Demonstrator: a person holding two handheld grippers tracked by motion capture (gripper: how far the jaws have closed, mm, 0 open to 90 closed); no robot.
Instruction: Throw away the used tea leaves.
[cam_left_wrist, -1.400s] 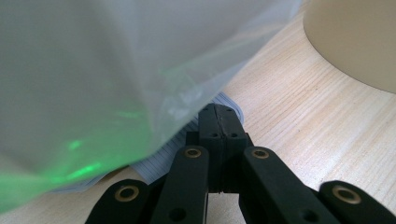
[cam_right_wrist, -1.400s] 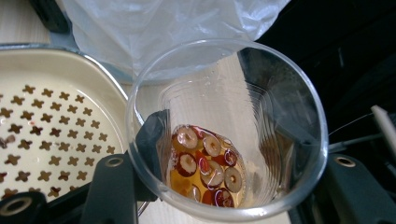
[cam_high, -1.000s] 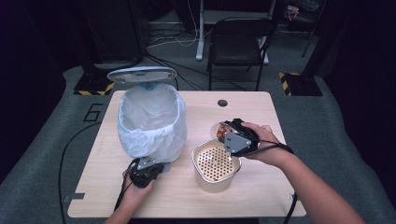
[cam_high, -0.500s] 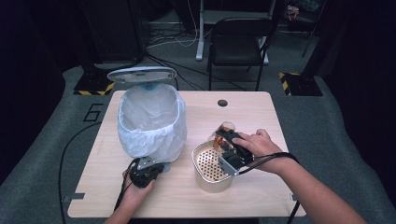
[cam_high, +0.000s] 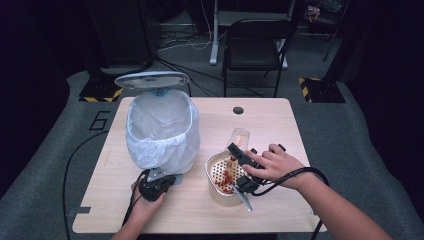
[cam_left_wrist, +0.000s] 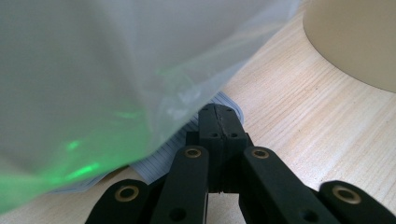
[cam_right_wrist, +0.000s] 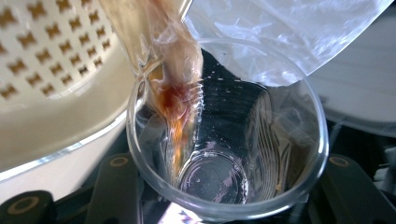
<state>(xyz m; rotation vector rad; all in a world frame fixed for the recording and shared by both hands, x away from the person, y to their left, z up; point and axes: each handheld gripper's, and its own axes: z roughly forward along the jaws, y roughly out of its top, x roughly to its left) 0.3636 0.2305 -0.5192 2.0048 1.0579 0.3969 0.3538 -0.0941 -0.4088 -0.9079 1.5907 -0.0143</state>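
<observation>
Dark floor and an empty chair are framing a light wooden counter (cam_high: 280, 120), where a bin lined with a white bag (cam_high: 161, 131) is standing beside a cream strainer bowl (cam_high: 225, 175). The right gripper (cam_high: 239, 150) is holding a clear plastic cup (cam_right_wrist: 224, 140), its fingers clamped around the cup's sides, and tipping it so the mouth is hanging over the strainer's rim; reddish-brown dregs are running down the cup's inner wall and red stains are lying on the perforated bottom. The left gripper (cam_left_wrist: 218, 122) is resting low by the bin's base, its fingers pressed together, seemingly pinching the edge of the grey ridged part there. To finish the pour cleanly, the cup's lip is best kept inside the strainer's rim, tilted steadily rather than shaken, without squeezing harder, since the thin plastic would likely buckle and splash.
</observation>
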